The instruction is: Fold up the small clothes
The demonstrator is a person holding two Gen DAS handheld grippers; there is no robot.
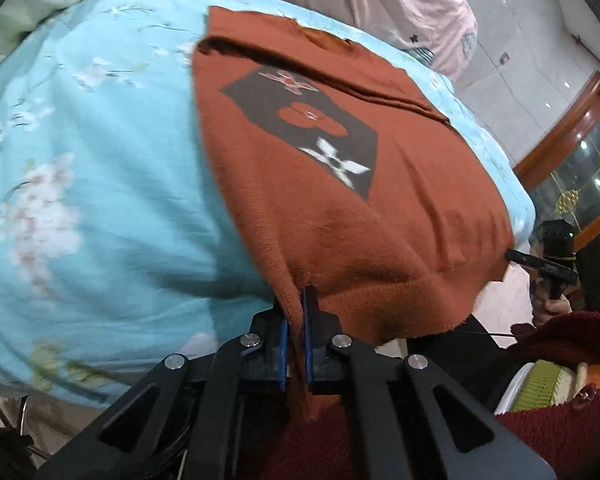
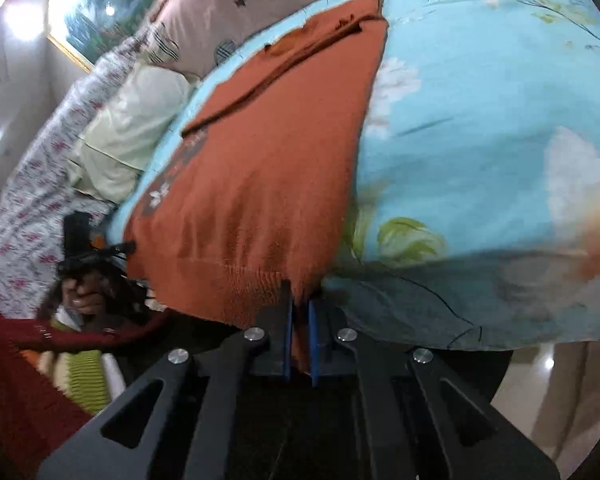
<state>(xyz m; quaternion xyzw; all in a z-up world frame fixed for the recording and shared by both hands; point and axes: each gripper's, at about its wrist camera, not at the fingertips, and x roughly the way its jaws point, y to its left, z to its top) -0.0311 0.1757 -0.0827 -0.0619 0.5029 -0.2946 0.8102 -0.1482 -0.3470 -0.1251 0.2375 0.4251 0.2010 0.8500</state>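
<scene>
Two grippers pinch rust sweater (image 1: 320,216) hem: left gripper (image 1: 296,300) | right gripper (image 2: 300,300) | floral quilt (image 1: 100,160) beneath, pink pillow (image 1: 428,4) at 1 o'clock

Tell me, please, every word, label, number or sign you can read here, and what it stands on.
None can be read.
Rust-orange sweater: its dark patch carries flower motifs only, no letters.
Other gripper's black body: a faint pale mark, too small and blurred to read.
</scene>
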